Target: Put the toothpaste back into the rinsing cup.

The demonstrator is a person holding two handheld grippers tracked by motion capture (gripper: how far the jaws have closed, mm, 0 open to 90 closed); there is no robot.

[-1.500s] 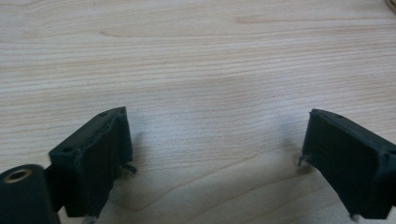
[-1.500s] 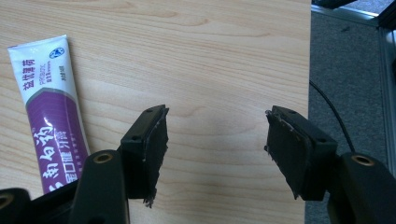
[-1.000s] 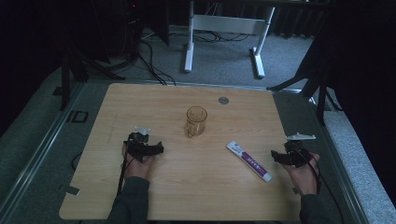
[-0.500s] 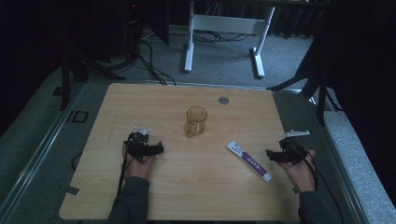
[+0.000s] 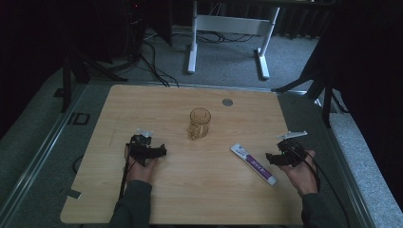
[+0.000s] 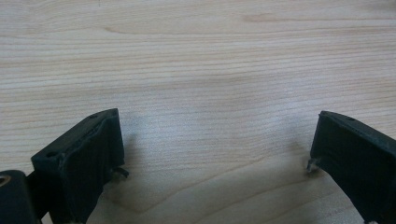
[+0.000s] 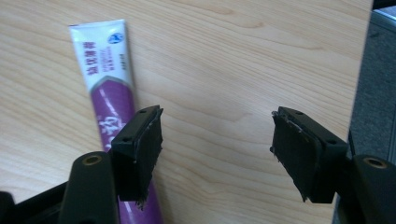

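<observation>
A white and purple toothpaste tube (image 5: 254,163) lies flat on the wooden table (image 5: 199,194), right of centre. My right gripper (image 5: 272,157) rests just to the right of it, open, with only bare wood between its jaws. In the right gripper view the tube (image 7: 106,93) runs up past the left jaw, outside the gap of the gripper (image 7: 215,154). An amber glass mug (image 5: 199,123) stands upright mid-table. My left gripper (image 5: 160,152) sits on the table at the left, open and holding nothing; the left gripper view has its gripper (image 6: 215,149) over bare wood.
A small grey round disc (image 5: 227,102) is set in the table near its far edge. The table's right edge (image 7: 359,93) is close to my right gripper, with grey floor beyond. A white desk frame (image 5: 228,28) and cables stand on the floor behind.
My right gripper has moved left, closer to the toothpaste tube. The left gripper, the mug and the tube have stayed put.
</observation>
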